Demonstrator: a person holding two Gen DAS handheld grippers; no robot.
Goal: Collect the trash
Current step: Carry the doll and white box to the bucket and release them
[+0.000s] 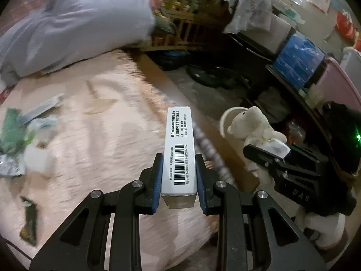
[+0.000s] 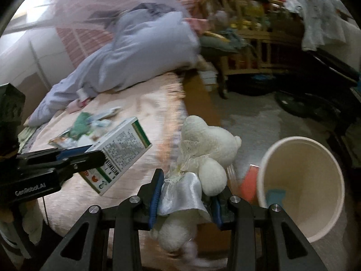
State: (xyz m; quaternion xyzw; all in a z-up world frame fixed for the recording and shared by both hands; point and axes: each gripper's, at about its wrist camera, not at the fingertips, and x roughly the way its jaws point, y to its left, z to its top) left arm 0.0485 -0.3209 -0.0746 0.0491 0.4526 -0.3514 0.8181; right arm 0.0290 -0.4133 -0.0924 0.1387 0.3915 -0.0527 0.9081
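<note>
My left gripper (image 1: 179,164) is shut on a white medicine box (image 1: 179,149) with a barcode, held above the right edge of the pink bed (image 1: 101,135). In the right wrist view the same box (image 2: 121,146) shows green trim, gripped by the left gripper (image 2: 90,155). My right gripper (image 2: 185,192) is shut on a white plush bear (image 2: 203,153) in a satin dress; it also shows in the left wrist view (image 1: 252,126). A cream trash bin (image 2: 302,180) stands on the floor to the right. Green and white wrappers (image 1: 24,124) lie on the bed.
A lavender duvet (image 1: 79,22) is heaped at the bed's head. A wooden crib (image 2: 248,52) and stacked storage boxes (image 1: 297,61) line the far side. Concrete floor (image 2: 248,122) runs between the bed and the clutter. A green strip (image 1: 29,221) lies near the bed's front.
</note>
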